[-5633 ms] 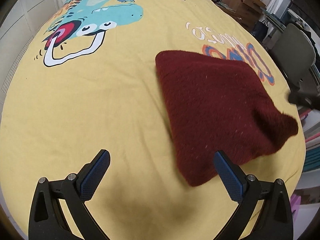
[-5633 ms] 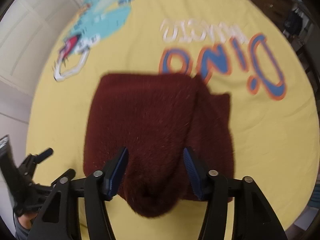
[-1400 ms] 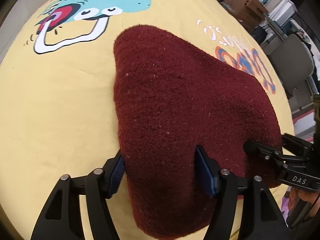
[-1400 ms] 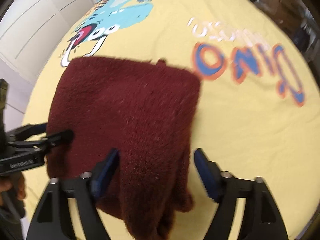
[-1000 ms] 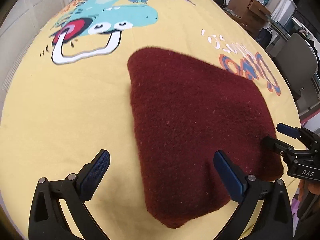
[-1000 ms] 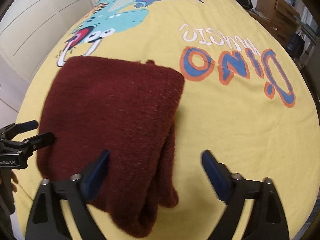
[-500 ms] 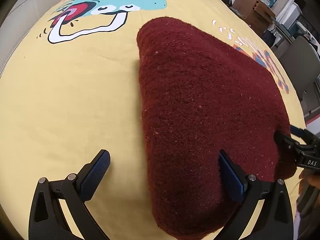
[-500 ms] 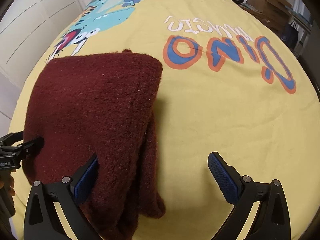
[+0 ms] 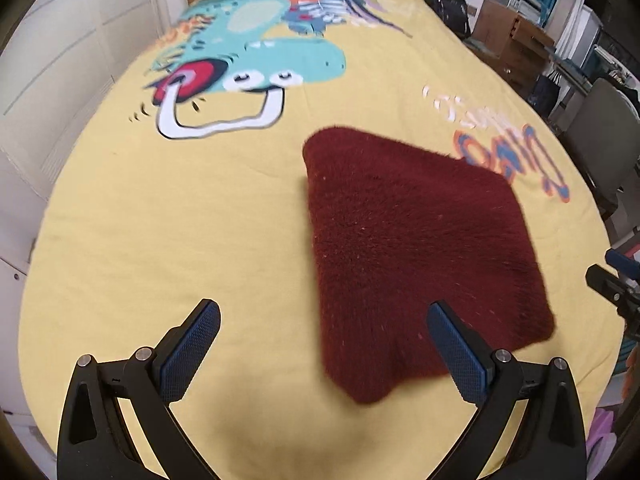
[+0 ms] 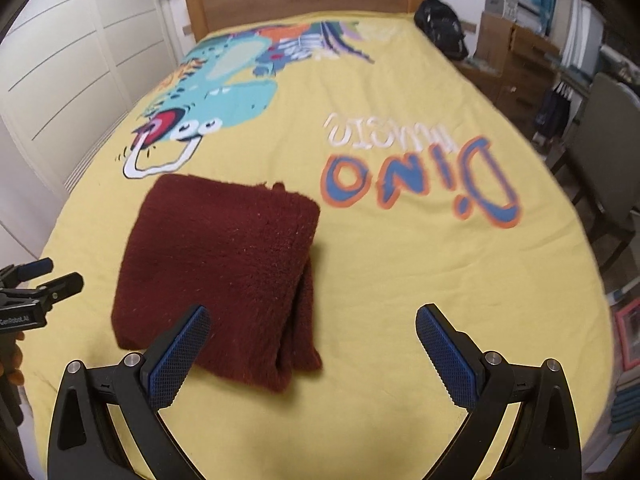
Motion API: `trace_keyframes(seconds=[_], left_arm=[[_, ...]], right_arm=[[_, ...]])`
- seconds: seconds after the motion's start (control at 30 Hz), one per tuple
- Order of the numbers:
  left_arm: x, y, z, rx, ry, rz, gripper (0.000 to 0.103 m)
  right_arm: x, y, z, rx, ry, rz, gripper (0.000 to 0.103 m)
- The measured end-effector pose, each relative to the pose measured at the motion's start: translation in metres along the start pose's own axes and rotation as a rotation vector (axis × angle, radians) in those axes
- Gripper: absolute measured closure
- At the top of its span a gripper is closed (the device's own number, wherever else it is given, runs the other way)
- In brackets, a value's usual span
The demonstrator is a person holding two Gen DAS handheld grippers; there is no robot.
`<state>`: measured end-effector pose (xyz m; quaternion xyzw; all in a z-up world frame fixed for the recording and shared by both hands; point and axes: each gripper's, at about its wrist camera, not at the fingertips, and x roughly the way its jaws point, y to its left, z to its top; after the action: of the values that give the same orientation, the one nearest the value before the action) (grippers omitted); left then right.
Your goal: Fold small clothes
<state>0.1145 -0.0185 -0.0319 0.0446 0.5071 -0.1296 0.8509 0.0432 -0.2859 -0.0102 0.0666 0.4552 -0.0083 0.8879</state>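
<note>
Under the folded maroon garment [image 10: 224,268], its inner layers stay hidden.

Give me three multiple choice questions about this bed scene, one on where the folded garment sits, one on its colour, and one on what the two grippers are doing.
1. Where does the folded garment lie?
A. On the yellow bedspread, beside the dinosaur print
B. On the grey chair
C. On the wooden headboard

2. What colour is the garment?
A. Teal
B. Dark red
C. White

3. What state are the two grippers in?
A. Both shut on the garment
B. One open, one shut
C. Both open, holding nothing

Answers:
1. A, the folded garment rests flat on the yellow bedspread, below the dinosaur print.
2. B, its fuzzy fabric is dark red throughout in both views.
3. C, the left gripper and right gripper each show jaws spread wide, with nothing clamped between them.
</note>
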Motion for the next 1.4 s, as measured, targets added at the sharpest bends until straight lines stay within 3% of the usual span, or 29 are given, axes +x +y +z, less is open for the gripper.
trace_keyframes(seconds=[0.3,0.43,0.6,1.4], left_arm=[[-0.065,-0.010,-0.032,0.037,-0.064,0.032,0.001],[-0.075,-0.014,-0.055,0.066,-0.068,0.080,0.001],[-0.082,-0.007,-0.076,0.043,-0.068,0.083,0.001],[-0.089,0.004,-0.084,0.063,-0.071,0.111,0.001]], right_arm=[[-0.068,-0.007,-0.045,0.015,-0.062,-0.075,0.001],[-0.085,-0.010,-0.065,0.035,-0.062,-0.079,0.001],[-0.097,-0.013,-0.081,0.053,-0.061,-0.092,0.001],[-0.103,-0.009,-0.087,0.044,-0.049,-0.100,0.001]])
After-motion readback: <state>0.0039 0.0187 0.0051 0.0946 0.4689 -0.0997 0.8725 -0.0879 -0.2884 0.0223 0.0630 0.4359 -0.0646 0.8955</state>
